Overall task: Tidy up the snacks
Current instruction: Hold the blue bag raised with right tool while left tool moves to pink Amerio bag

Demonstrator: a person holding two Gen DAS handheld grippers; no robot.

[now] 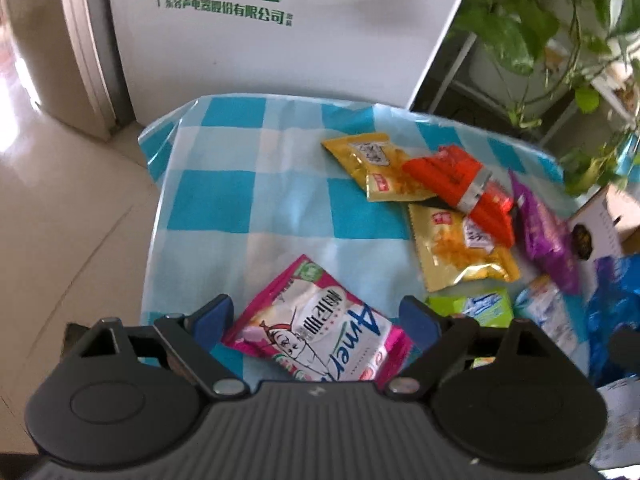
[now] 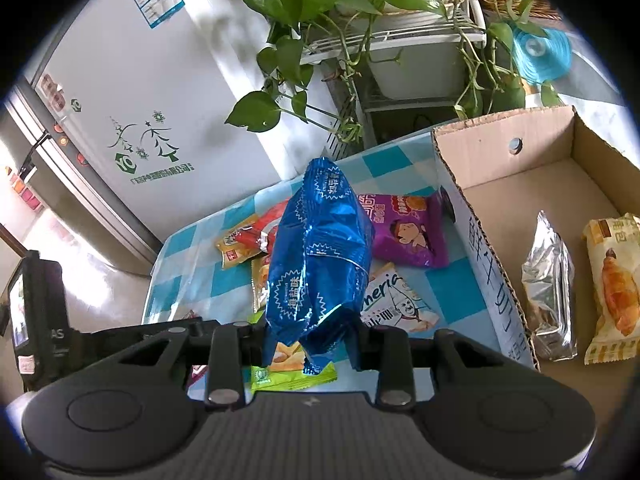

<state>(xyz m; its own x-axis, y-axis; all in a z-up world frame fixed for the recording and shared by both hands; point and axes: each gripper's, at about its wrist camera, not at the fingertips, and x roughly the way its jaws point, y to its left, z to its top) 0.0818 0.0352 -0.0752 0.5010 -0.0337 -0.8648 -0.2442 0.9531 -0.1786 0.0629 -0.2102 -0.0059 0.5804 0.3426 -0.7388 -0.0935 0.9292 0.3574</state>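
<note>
We hold a blue foil packet (image 2: 320, 256) pinched in our right gripper (image 2: 308, 340), its jaws pressed onto the packet's lower end, lifted above the table beside the cardboard box (image 2: 472, 208). Our left gripper (image 1: 320, 320) hangs with jaws spread wide on either side of a pink and white packet (image 1: 316, 328), which lies flat on the cloth; the pads do not seem to press it.

We judge the sorting partly done: a silver packet (image 2: 550, 284) and a croissant packet (image 2: 612, 288) already lie in the box. Left on the table are two yellow packets (image 1: 376, 166), a bundle of red sausages (image 1: 460, 184), a purple packet (image 1: 548, 232) and a green one (image 1: 472, 306).

The table wears a blue and white checked cloth (image 1: 224, 200). Behind it stand a white fridge (image 1: 280, 40) and a trailing green plant (image 2: 300, 40); the floor is pale tile (image 1: 60, 220).
</note>
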